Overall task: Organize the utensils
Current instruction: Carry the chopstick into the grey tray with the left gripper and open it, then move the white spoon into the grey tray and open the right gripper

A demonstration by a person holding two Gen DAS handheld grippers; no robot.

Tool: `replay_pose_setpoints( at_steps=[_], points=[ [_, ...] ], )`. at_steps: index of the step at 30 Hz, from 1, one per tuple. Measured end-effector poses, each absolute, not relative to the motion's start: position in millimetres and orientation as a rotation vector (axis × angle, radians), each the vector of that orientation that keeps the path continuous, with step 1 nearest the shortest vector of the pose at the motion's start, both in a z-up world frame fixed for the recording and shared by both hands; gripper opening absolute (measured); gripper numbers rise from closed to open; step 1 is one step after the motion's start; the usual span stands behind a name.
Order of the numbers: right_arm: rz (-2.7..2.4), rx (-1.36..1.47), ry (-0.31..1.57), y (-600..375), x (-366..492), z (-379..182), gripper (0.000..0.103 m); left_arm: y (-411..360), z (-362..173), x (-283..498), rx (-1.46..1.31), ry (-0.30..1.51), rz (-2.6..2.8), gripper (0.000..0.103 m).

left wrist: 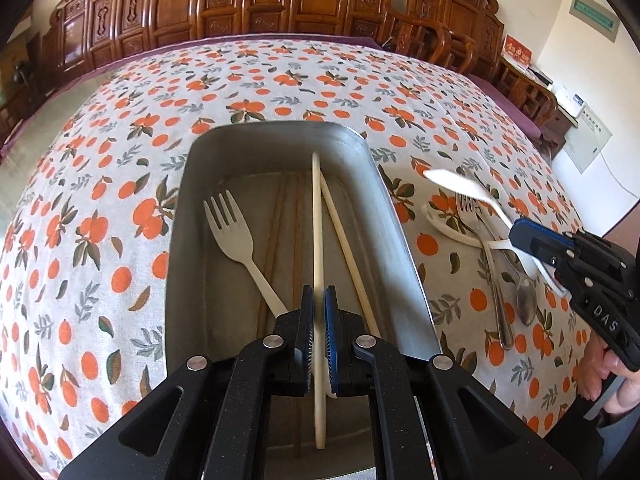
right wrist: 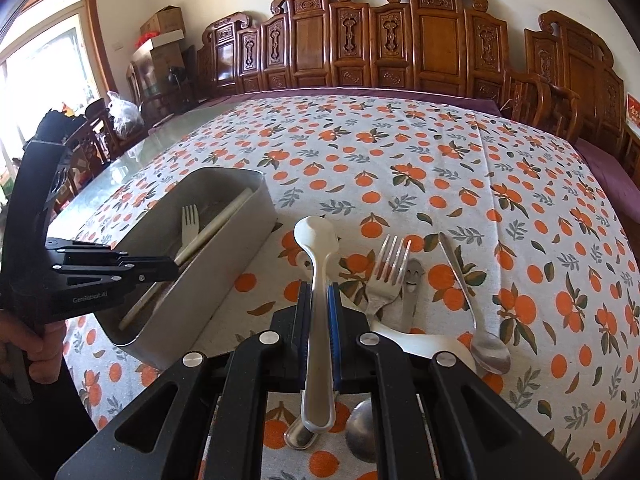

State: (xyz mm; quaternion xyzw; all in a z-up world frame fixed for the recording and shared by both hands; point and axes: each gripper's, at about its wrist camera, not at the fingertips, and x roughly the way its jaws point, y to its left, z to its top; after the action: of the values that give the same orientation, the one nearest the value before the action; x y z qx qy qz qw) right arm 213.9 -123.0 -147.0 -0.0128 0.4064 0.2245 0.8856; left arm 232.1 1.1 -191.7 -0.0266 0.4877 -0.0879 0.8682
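Both fisheye cameras ride close behind their own jaws and tilt down toward the far edge of the table [left wrist: 120, 240], the left view looking straight over the metal tray [left wrist: 276, 136], the right over loose cutlery beside it, each sharing that tray [right wrist: 224, 264].

Both tongs [left wrist: 319, 300] [right wrist: 320, 300] clamped, angled downward

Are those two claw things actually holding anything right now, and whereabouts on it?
Yes. The left gripper pinches a cream chopstick near its lower end, over the metal tray. The right gripper clamps a white spoon mid-handle.
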Motion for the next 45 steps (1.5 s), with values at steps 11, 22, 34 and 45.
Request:
replay_pose_setpoints(
  at_steps=[11,22,34,45],
  points=[
    [0.499,-0.037,0.835,-112.4,198.3,-141.1,0.010,10.0,-169.5,220.9,-0.015,0.946,-0.152,0.025],
    [0.515,-0.019,0.803,-93.8,186.1,-122.3,0.010,31.1,-150.5,218.8,-0.022,0.889,-0.110,0.027],
    [0.534,-0.041,0.789,-46.3,191.2,-102.1,0.010,54.4,-134.6,217.5,-0.038,0.844,-0.089,0.027],
    [0.520,-0.065,0.846,3.5,219.1,-118.6,0.010,73.9,-129.8,217.9,-0.064,0.829,-0.059,0.027]
  ],
)
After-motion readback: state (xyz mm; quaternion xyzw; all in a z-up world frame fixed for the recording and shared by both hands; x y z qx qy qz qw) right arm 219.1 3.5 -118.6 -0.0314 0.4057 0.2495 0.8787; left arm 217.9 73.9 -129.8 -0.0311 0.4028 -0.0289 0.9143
